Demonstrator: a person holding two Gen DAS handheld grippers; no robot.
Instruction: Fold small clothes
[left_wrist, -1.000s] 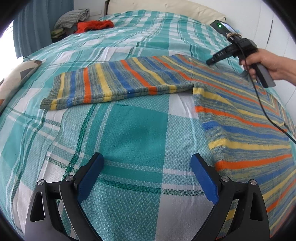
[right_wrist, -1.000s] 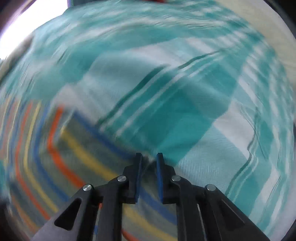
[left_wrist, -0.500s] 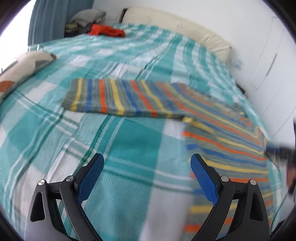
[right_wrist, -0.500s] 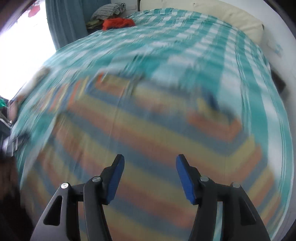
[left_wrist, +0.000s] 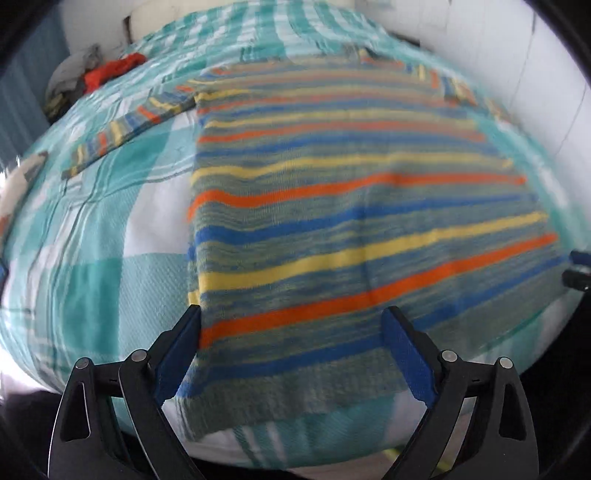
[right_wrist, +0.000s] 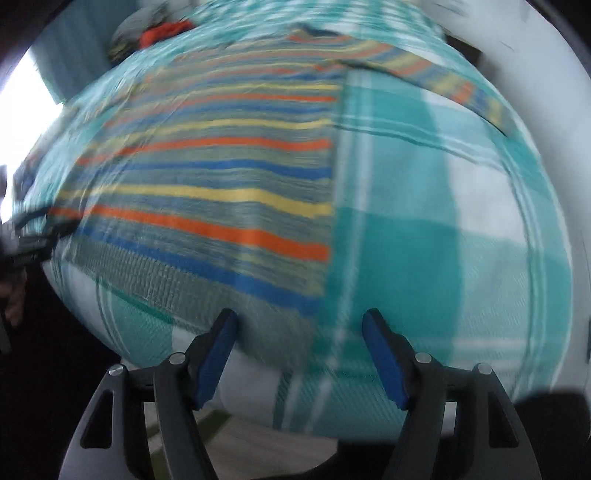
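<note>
A striped knit sweater (left_wrist: 351, 206), in orange, yellow, blue and grey-green bands, lies flat on the teal checked bedspread (left_wrist: 99, 266) with both sleeves spread out. My left gripper (left_wrist: 291, 350) is open above the sweater's lower left hem corner, nothing between its blue pads. In the right wrist view the same sweater (right_wrist: 221, 192) fills the left half. My right gripper (right_wrist: 301, 350) hovers over the lower right hem corner, jaws still opening, gripping nothing. The right sleeve (right_wrist: 436, 77) runs off to the upper right.
A pile of clothes with a red garment (left_wrist: 110, 72) sits at the far left of the bed. A pillow (left_wrist: 22, 181) lies at the left edge. A white wall (left_wrist: 535, 74) runs along the right side. The bed's near edge drops to the floor (right_wrist: 251, 446).
Both grippers swept from the sleeve and shoulder area down to the hem end of the sweater. The right gripper went from nearly shut to open. The left stayed open.
</note>
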